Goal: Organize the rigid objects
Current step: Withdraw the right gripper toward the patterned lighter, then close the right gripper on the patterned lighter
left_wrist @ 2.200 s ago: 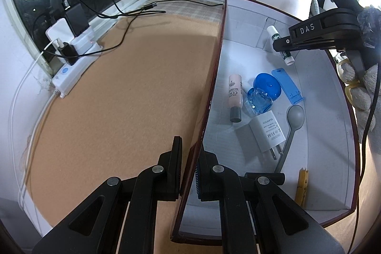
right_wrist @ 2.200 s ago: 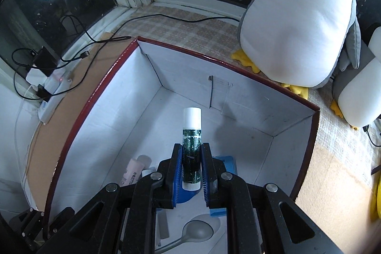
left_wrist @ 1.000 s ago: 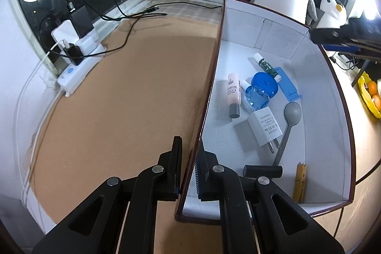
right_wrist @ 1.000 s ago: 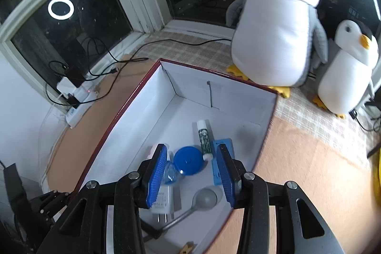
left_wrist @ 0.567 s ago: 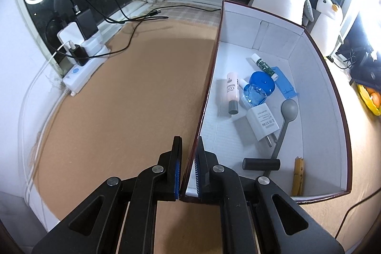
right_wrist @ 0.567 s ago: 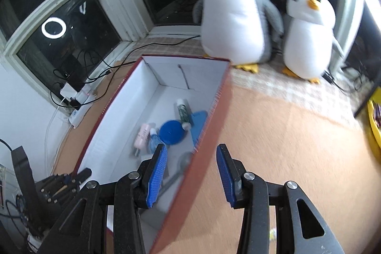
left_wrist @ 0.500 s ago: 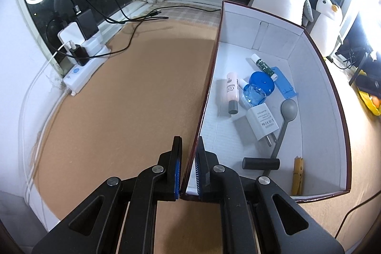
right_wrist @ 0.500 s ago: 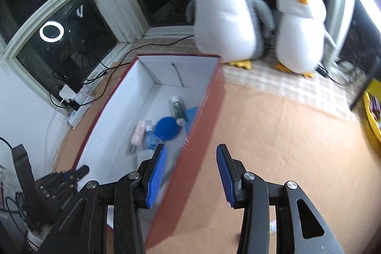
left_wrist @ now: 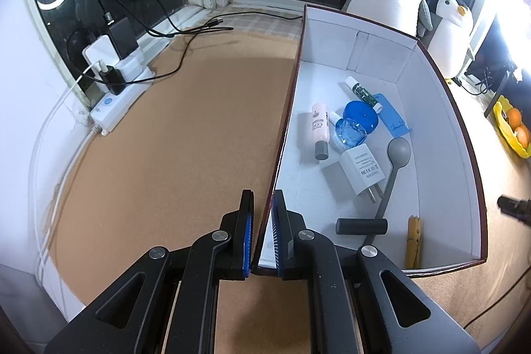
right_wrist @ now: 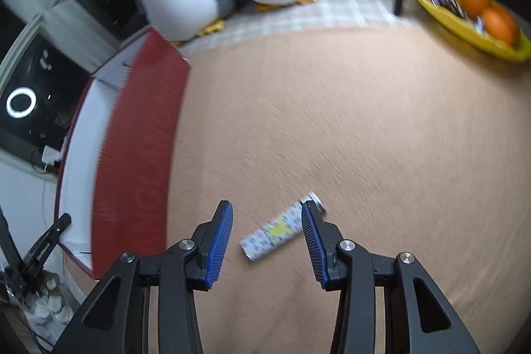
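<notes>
So the thing to grab next looks like the tube [right_wrist: 281,228], a small patterned one with a silver cap, lying flat on the tan mat to the right of the box [right_wrist: 132,161] and well apart from it. The right gripper [right_wrist: 265,234] is right above it with its jaws apart and nothing in them, and the tube shows in the gap between them.

The catch is the angle. The tube's long axis runs diagonal across the gap, flat end toward the left finger, cap end up against the right finger in the view. I'd guess the wrist needs a roll so the pads close across the tube's width, not along it.

The left gripper [left_wrist: 262,231] is no help here. It's pinched shut on the box's near wall [left_wrist: 282,135], on the far side from the tube.
</notes>
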Motion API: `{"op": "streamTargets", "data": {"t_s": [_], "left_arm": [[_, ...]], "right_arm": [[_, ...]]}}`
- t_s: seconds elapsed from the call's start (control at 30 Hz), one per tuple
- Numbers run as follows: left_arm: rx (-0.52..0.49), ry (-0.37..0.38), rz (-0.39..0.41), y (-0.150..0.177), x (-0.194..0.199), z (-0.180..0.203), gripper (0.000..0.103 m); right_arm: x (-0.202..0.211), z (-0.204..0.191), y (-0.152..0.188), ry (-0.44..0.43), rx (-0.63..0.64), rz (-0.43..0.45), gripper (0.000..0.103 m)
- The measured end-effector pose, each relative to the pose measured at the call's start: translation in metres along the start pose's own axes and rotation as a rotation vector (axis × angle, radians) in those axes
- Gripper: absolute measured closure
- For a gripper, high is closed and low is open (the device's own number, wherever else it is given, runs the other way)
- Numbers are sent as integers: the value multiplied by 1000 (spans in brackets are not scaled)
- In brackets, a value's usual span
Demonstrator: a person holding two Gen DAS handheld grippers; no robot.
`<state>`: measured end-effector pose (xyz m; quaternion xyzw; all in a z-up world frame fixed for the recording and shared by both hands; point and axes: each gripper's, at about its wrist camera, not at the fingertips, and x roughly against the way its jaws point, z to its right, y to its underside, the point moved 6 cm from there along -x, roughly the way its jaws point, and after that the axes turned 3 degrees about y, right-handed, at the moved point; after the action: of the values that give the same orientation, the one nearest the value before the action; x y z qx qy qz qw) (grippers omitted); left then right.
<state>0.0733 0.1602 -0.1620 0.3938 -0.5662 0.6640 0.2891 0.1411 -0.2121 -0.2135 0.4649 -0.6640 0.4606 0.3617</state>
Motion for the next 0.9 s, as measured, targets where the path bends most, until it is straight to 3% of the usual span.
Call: {"op": "streamTargets", "data": {"t_s": [0.2,0.5,0.73,0.9], "left_arm": [[-1,0,1,0,0,0,93],[-1,-1,0,0,0,0,93],[1,2,0,0,1,0,93],[5,3,-3,1,-1,1,93]], "right_arm": [[-23,19,14,-35,-100,-77,64],[-46,14,16,-38,-119,-129,64],[-56,-5,5,29,-29,-125,64],[-63,-23,4,144,129,-123,69]]}}
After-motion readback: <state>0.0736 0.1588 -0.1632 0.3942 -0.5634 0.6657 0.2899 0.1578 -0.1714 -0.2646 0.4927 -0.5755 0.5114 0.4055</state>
